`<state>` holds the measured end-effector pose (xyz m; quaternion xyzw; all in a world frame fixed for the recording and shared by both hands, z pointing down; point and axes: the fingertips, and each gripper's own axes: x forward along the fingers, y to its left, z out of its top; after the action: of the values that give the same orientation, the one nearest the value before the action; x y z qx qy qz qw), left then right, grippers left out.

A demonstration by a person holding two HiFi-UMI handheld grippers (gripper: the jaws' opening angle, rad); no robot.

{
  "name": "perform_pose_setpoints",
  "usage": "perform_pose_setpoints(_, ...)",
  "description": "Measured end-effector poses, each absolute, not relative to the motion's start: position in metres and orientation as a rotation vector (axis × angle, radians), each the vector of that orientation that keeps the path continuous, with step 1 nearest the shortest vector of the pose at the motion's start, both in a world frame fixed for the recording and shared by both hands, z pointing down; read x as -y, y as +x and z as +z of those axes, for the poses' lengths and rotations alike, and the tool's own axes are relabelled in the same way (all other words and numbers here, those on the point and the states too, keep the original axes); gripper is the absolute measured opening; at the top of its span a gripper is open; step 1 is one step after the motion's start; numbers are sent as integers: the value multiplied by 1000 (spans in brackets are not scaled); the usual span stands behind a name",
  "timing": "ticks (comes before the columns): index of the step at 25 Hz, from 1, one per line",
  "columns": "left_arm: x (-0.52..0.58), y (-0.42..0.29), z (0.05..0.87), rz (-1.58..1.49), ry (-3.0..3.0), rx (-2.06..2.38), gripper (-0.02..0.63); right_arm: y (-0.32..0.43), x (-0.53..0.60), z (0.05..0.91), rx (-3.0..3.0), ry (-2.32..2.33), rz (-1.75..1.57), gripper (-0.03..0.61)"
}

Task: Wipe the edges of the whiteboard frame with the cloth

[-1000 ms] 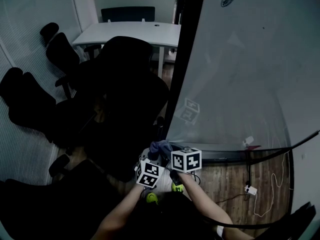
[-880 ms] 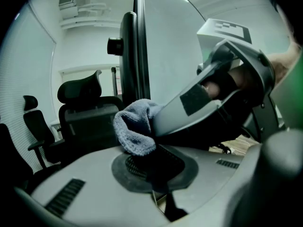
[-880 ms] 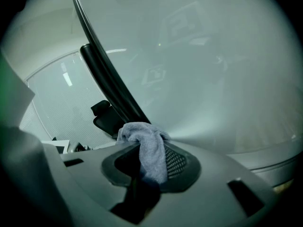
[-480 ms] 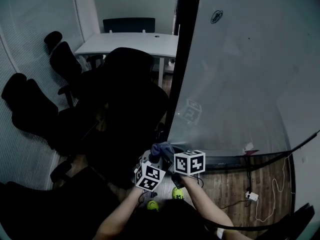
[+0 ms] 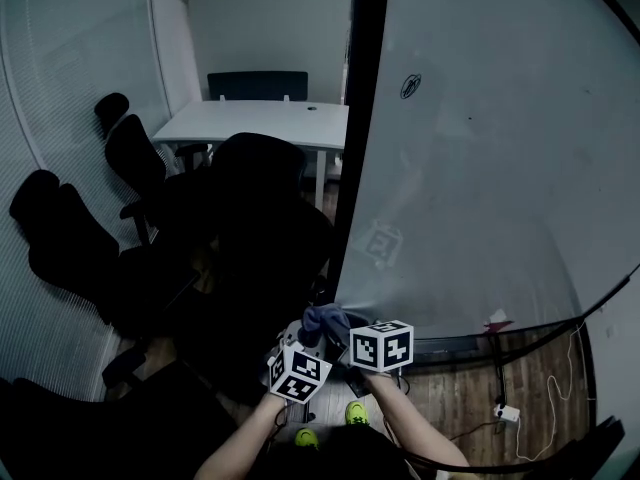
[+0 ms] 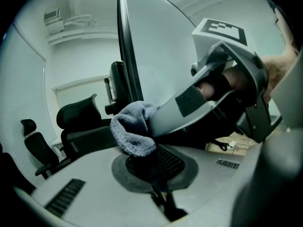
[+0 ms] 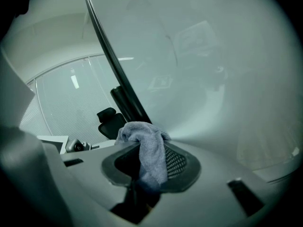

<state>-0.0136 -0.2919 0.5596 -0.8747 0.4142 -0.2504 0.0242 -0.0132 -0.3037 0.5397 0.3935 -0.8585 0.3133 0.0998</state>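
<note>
Down by the board's lower corner, the right gripper (image 7: 147, 167) has its jaws closed on the cloth (image 7: 151, 150), grey terry, soft and bunched. The left gripper (image 6: 154, 167), jaws drawn together, touches the same bunch; whether it nips it is unclear. Just ahead rises the whiteboard frame (image 5: 358, 168), a dark, slim, hard upright edging the glossy board (image 5: 480, 168), its long axis running upward.
</note>
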Motion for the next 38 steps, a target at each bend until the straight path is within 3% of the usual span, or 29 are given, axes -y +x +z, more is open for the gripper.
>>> perform_pose_setpoints(25, 295, -7, 489, -744, -2603, -1224, 14, -10, 307, 467, 2671, 1184, 798, 104)
perform_pose_setpoints(38, 300, -3, 441, -671, -2555, -1197, 14, -9, 309, 416, 2680, 1220, 508, 104)
